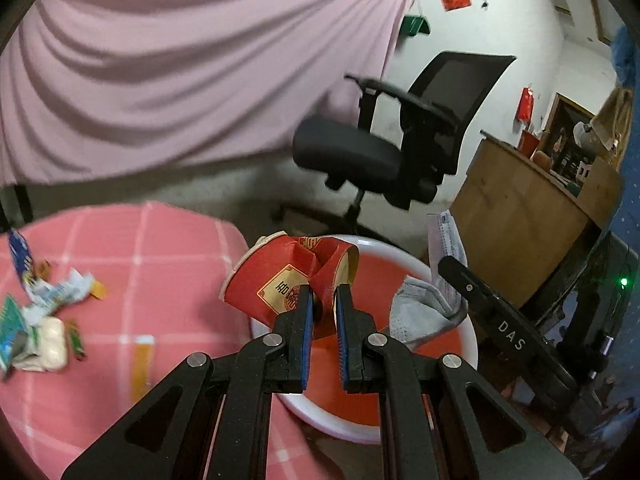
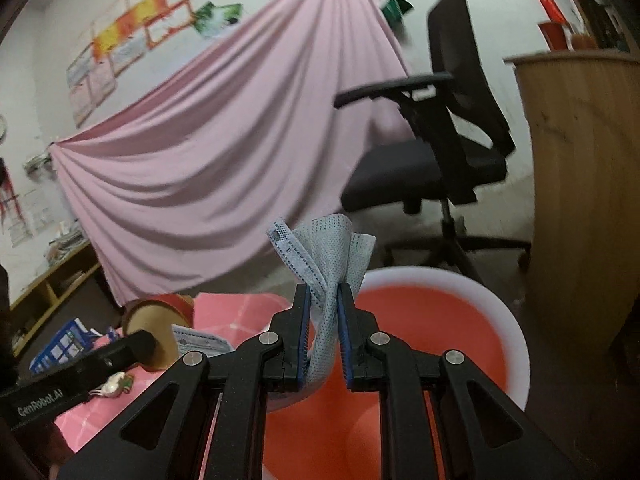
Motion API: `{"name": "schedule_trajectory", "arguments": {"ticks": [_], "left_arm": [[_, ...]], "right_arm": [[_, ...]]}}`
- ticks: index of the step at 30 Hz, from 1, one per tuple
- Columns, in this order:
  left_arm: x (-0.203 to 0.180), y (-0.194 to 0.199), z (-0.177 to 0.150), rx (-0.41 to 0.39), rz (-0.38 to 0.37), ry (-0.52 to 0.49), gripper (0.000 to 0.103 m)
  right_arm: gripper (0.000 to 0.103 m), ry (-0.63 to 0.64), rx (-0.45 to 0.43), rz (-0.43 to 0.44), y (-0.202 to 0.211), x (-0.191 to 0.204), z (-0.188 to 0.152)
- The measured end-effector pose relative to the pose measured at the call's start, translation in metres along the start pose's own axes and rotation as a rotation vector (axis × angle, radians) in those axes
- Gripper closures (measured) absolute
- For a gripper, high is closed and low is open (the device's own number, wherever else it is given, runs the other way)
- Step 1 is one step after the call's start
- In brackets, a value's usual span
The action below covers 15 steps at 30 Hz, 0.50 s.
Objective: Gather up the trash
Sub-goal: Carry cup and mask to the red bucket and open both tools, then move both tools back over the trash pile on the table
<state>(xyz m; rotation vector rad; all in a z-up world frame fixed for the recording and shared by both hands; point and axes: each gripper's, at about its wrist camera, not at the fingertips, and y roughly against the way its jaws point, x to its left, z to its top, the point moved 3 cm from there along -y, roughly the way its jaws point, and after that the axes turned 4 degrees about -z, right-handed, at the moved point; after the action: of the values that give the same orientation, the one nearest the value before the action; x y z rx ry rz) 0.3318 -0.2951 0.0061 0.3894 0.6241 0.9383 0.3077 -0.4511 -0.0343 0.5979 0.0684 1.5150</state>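
My left gripper (image 1: 323, 293) is shut on a crushed red paper cup (image 1: 280, 276), held over the near rim of a white bin with a red inside (image 1: 448, 276). My right gripper (image 2: 322, 292) is shut on a twisted pale blue face mask (image 2: 326, 248), held above the same bin (image 2: 508, 320). In the left wrist view the mask (image 1: 420, 312) and the right gripper's black body (image 1: 508, 332) show at the right, over the bin. The cup (image 2: 152, 320) and the left gripper's body (image 2: 76, 380) appear at the lower left of the right wrist view.
Several wrappers and crumpled scraps (image 1: 44, 320) lie on the pink checked tablecloth (image 1: 160, 248) at the left. A black office chair (image 1: 400, 140) stands behind the bin, a wooden cabinet (image 1: 516, 216) to its right. A pink sheet (image 2: 220, 152) hangs along the back wall.
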Motion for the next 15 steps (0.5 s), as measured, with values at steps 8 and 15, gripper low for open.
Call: {"name": "schedule_trajectory", "arguments": {"ticks": [8, 15], "left_arm": [[0.025, -0.004, 0.005, 0.069, -0.069, 0.129, 0.076], [0.045, 0.022, 0.007, -0.007, -0.037, 0.178, 0.073]], "right_arm": [[0.077, -0.038, 0.045, -0.023, -0.001, -0.004, 0.001], [0.073, -0.003, 0.029, -0.006, 0.004, 0.005, 0.003]]}}
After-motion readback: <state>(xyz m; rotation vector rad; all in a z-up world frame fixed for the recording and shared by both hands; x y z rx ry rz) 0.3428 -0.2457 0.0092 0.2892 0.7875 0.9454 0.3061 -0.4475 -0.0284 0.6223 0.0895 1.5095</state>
